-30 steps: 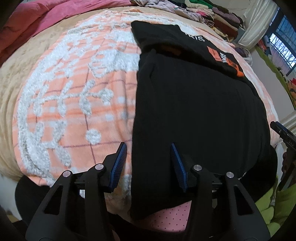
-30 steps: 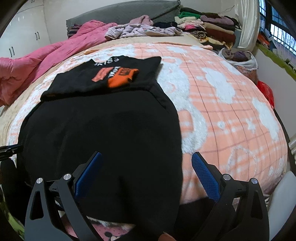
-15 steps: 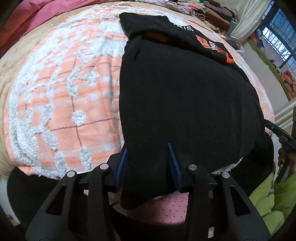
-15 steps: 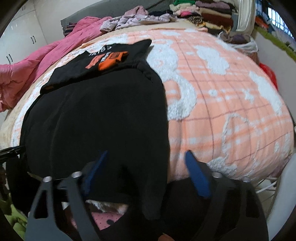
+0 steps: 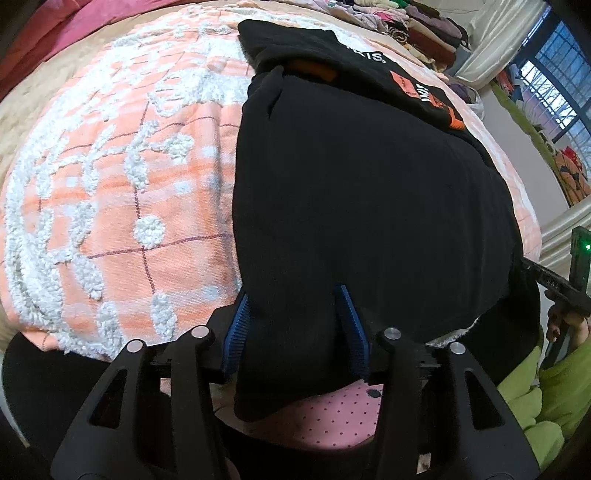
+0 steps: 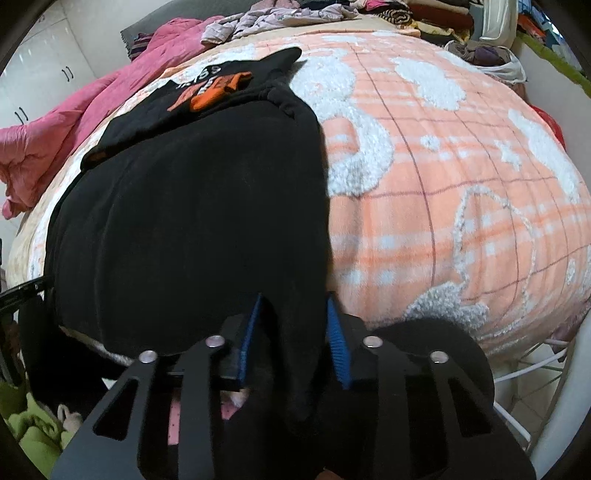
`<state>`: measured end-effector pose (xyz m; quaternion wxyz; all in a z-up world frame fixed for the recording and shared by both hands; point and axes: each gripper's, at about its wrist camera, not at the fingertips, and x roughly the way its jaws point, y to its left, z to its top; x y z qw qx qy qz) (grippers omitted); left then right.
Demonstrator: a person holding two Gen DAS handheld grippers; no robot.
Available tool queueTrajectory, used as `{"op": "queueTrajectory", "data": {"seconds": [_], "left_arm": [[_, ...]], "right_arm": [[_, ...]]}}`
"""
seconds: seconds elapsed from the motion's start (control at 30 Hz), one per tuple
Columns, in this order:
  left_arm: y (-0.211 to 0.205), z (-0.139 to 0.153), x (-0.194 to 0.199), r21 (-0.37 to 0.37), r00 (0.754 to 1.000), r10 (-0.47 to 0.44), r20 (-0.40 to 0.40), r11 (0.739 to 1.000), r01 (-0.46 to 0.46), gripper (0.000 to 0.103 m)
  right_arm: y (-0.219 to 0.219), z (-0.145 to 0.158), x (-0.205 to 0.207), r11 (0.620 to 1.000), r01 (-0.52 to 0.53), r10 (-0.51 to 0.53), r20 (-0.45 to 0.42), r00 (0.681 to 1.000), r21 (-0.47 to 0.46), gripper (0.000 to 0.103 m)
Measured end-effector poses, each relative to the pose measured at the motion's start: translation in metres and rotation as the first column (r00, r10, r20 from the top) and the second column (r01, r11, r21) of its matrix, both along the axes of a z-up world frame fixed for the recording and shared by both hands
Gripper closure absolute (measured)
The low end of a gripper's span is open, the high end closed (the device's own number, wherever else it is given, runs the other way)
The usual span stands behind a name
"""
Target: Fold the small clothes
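Observation:
A black garment [image 5: 369,192] lies spread on the bed, its near hem hanging over the bed's front edge; it also shows in the right wrist view [image 6: 192,221]. Beyond it lies a folded black top with orange print [image 5: 369,70], seen too in the right wrist view [image 6: 207,92]. My left gripper [image 5: 295,317] is shut on the garment's near left corner. My right gripper [image 6: 293,325] is shut on its near right corner. The pinched cloth bunches between the blue pads.
The bed is covered by an orange and white patterned blanket [image 5: 110,192] [image 6: 461,184]. A pink quilt [image 6: 74,122] lies at the far left. Stacked clothes [image 5: 417,22] sit at the head of the bed. A white wire rack [image 6: 535,369] stands at the right.
Both grippers moved in to the garment's near hem and closed from wide open onto its two corners. The cloth now bunches between the pads.

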<state>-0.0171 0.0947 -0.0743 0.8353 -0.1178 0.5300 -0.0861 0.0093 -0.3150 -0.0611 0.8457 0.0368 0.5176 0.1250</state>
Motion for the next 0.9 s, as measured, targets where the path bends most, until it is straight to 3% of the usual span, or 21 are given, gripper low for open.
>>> {"op": "queueTrajectory", "data": {"seconds": [0.03,0.07,0.1,0.2,0.33,0.63,0.9], "left_arm": [[-0.001,0.0,0.0,0.0,1.0,-0.005,0.003,1.0,0.005,0.059],[-0.003,0.0,0.001,0.006,1.0,-0.007,0.003,1.0,0.007,0.059],[-0.005,0.0,0.001,0.015,1.0,-0.01,0.003,1.0,0.01,0.06],[-0.007,0.002,0.001,0.06,1.0,-0.004,0.003,0.998,0.004,0.077],[0.001,0.008,0.0,0.037,1.0,0.024,0.009,0.999,-0.024,0.095],[0.005,0.066,0.003,-0.021,0.986,0.024,0.163,1.0,-0.021,0.099],[0.014,0.094,0.034,-0.029,0.968,0.07,0.24,0.997,-0.065,0.098]], "right_arm": [[0.0,0.0,-0.002,1.0,-0.009,0.009,-0.003,1.0,-0.002,0.077],[0.0,0.0,-0.003,1.0,-0.018,0.018,-0.006,1.0,-0.001,0.09],[0.001,0.0,-0.004,0.999,-0.034,0.035,-0.011,0.999,0.009,0.095],[0.005,0.003,-0.006,0.998,-0.07,0.07,-0.006,0.998,0.01,0.095],[0.006,0.013,-0.006,0.994,-0.094,0.093,0.016,0.996,0.056,0.095],[-0.001,0.047,0.008,0.971,-0.098,0.08,0.091,0.993,0.22,0.095],[-0.006,0.094,0.043,0.934,-0.114,0.037,0.224,0.974,0.338,0.096]]}}
